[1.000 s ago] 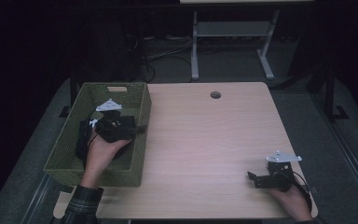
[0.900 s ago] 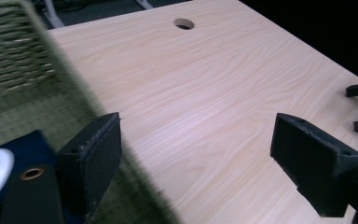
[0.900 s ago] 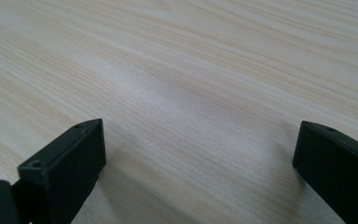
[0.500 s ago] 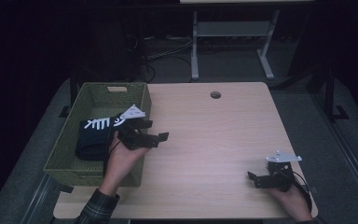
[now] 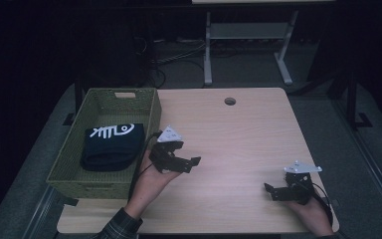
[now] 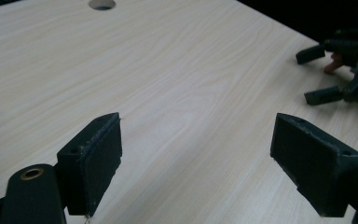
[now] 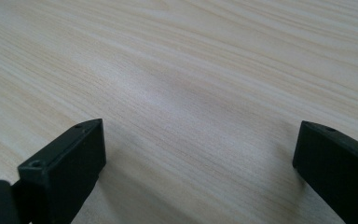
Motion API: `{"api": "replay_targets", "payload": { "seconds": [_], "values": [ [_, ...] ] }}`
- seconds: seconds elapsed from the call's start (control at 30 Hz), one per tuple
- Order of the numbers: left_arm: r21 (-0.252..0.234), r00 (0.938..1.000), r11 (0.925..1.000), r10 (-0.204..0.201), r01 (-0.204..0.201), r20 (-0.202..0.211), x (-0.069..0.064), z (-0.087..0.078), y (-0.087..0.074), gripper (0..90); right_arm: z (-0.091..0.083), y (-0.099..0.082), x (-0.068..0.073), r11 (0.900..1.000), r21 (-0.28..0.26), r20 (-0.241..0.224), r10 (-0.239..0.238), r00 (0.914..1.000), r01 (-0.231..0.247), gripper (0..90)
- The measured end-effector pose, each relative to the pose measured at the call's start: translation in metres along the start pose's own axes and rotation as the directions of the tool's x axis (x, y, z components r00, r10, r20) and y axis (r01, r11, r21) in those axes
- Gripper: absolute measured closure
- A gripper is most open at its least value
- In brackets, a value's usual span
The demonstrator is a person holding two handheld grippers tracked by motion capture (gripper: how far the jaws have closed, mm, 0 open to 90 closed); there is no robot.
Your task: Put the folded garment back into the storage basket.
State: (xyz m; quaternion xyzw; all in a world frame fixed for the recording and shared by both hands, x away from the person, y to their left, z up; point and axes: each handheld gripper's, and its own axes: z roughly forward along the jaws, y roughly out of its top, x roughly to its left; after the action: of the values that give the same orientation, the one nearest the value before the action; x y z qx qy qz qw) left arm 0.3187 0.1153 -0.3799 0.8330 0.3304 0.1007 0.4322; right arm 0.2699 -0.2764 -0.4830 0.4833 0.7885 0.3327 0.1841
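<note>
Left gripper (image 5: 186, 163) held above the surface (image 5: 238, 149), just right of the basket (image 5: 151, 107), jaws spread wide and empty, pointing toward the right side. Grey three-cornered plate on top, cable trailing back past the hand (image 5: 149, 181) and plaid sleeve (image 5: 119, 226) at the bottom edge. Through the left gripper view, bare light wood grain between the two black jaws, a round hole (image 6: 101, 4) at the far edge, and the other gripper off at the upper right.

Right gripper (image 5: 277, 191) low near the front right corner of the surface, jaws likewise apart with nothing between them, pointing left; hand (image 5: 311, 214) behind it. From the right gripper view, plain wood grain between the open jaws.

Green woven basket at the left edge of the surface, with a folded dark cloth (image 5: 112, 147) inside, white fishbone print (image 5: 112, 131) on top. Same round hole (image 5: 230, 101) near the far edge in the high view. Beyond the surface, dark floor with cables (image 5: 179, 52) and a pale metal stand (image 5: 246, 45).
</note>
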Motion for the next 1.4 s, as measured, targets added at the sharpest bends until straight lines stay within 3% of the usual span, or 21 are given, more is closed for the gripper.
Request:
{"api": "replay_targets", "payload": {
  "seconds": [0.23,0.4,0.63,0.9,1.03,1.13,1.4],
  "values": [
    [0.051,0.9984,0.9974,0.052,-0.051,-0.021,-0.009,0.024,-0.016,16.1,0.0,0.0,0.0,1.0,0.0,0.002,-0.002,1.0,0.002,2.0],
    [0.046,0.9977,0.9978,0.051,-0.049,-0.045,-0.01,0.036,-0.029,16.1,0.0,0.0,0.0,1.0,0.0,0.002,-0.001,1.0,0.001,2.0],
    [0.091,0.997,0.9945,0.056,-0.051,-0.053,-0.009,0.052,-0.046,16.1,0.0,0.0,0.0,1.0,0.0,0.002,-0.001,1.0,0.001,2.0],
    [0.173,0.9939,0.9818,0.091,-0.079,-0.063,-0.011,0.074,-0.062,15.7,0.0,0.0,0.0,1.0,0.0,0.002,-0.001,1.0,0.001,2.0],
    [0.169,0.9924,0.9815,0.102,-0.089,-0.069,-0.012,0.074,-0.063,14.3,0.0,0.0,0.0,1.0,0.0,0.002,-0.001,1.0,0.001,2.0],
    [0.118,0.9929,0.9888,0.1,-0.092,-0.065,-0.01,0.074,-0.069,12.9,0.0,0.0,0.0,1.0,0.0,0.002,-0.001,1.0,0.001,2.0],
    [0.121,0.9928,0.9884,0.101,-0.092,-0.065,-0.01,0.074,-0.068,12.9,0.0,0.0,0.0,1.0,0.0,0.002,-0.001,1.0,0.001,2.0]
  ]
}}
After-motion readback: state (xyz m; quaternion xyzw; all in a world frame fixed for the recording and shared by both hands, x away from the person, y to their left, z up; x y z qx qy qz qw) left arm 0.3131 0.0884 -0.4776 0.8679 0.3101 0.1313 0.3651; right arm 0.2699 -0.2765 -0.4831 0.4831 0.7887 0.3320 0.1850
